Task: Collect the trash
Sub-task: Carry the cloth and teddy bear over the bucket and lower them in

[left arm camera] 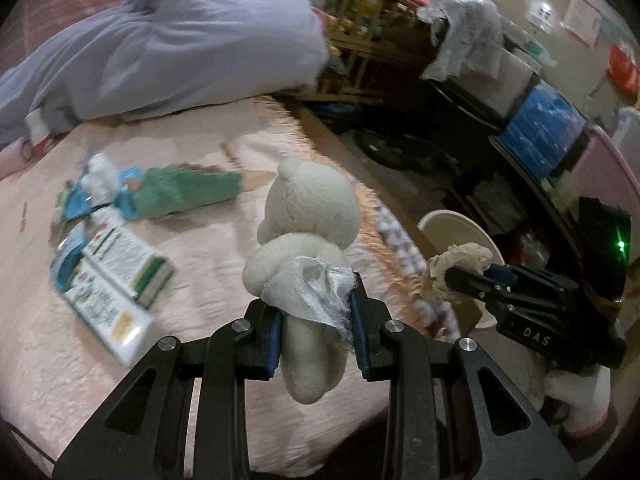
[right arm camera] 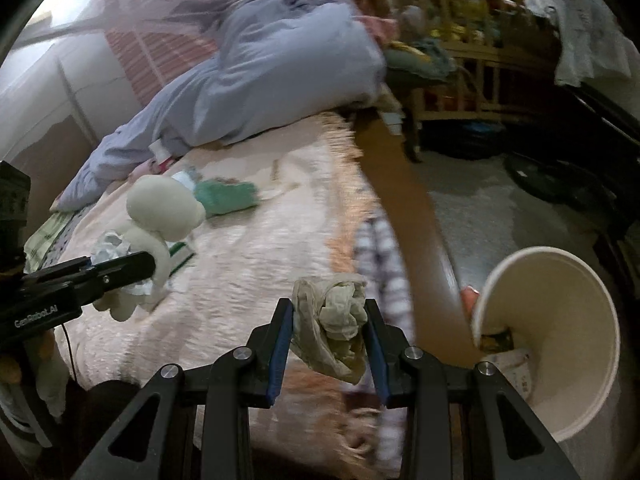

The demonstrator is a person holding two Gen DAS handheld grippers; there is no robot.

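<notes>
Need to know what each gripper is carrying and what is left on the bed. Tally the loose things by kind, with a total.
Plush bears: 1, cream, in the left gripper
Crumpled paper wads: 1, in the right gripper
Green cloth pieces: 1
Printed cartons: 2, and
Blue wrappers: several, too blurred to count
White bins: 1
Total: 6 countable

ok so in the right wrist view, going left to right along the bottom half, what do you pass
left gripper shut on the white teddy bear → crumpled paper wad clamped in the right gripper → white paper bin off the bed's edge
</notes>
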